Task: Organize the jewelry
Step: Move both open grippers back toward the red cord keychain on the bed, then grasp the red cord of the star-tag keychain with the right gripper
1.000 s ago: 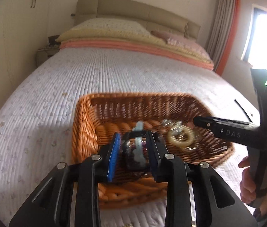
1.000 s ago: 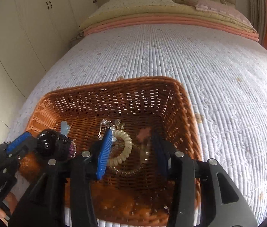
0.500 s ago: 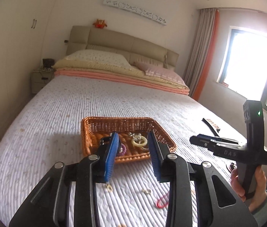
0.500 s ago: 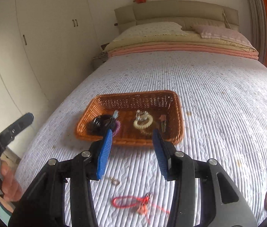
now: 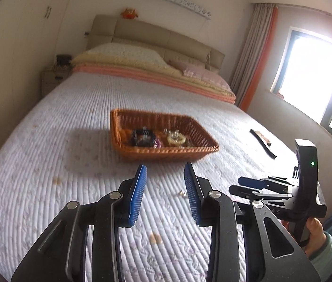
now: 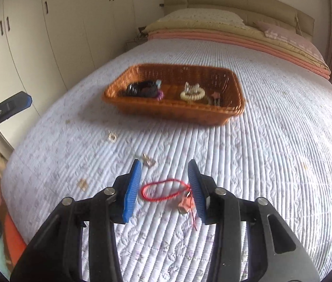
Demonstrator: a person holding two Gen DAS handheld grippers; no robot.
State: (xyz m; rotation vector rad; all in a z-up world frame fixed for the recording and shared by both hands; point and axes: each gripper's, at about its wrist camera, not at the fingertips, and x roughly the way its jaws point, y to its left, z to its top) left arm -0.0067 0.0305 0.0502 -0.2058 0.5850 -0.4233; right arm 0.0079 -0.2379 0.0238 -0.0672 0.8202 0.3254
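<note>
Jewelry lay scattered on the quilted bedspread (image 6: 271, 127) below my right gripper (image 6: 164, 185), whose blue pads stood partly apart and gripped nothing; its jaws had just been closing a little, with nothing pressed between them. Seen between those pads from the right wrist view, a red cord bracelet (image 6: 160, 191) lay flat on the quilt, its small peach charm (image 6: 184, 205) just beside the right-hand pad at about four o'clock of the loop. A small silver piece (image 6: 149, 162) sat near the left pad's tip at eleven o'clock from the cord, and a little ring-shaped piece (image 6: 112, 137) lay farther out toward ten o'clock. My left gripper (image 5: 164, 188) was also partly open and empty, its jaws having opened slightly earlier in the second; a tiny gold piece (image 5: 183, 193) lay on the quilt in the gap, close to the right-hand pad. Farther off at twelve o'clock, well apart from both grippers, stood the wicker basket (image 6: 234, 87), holding a black band (image 6: 142, 88), a cream coil bracelet (image 6: 192, 95) and other small pieces I could not make out. A dark brush (image 5: 262, 143) lay at two o'clock in the left wrist view.
</note>
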